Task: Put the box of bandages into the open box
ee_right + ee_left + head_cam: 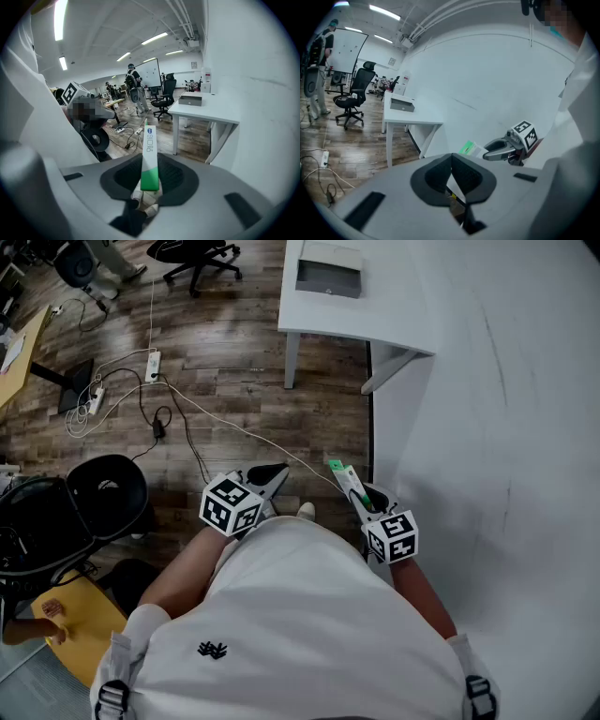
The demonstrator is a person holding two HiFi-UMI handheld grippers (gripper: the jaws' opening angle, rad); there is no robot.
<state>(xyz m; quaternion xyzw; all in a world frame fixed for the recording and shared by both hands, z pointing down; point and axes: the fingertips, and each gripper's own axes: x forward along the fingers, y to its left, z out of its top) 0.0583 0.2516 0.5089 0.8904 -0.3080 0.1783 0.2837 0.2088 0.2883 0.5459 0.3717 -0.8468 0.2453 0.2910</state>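
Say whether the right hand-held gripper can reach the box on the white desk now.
Probably not: right hand-held gripper, gripping the bandage box, is far from the grey box; only floor between.

White table [319,317], open grey box [328,271] on it, wood floor [234,381], power strip [153,365], cables [216,420]

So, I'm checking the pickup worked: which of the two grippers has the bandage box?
The right gripper: its fingers clamp the green-and-white bandage box. The left gripper is shut on nothing.

White T-shirt [319,634] (small black logo [213,650]); grey tongs [274,472] [362,495], black-and-white marker cubes [230,504] [392,536]
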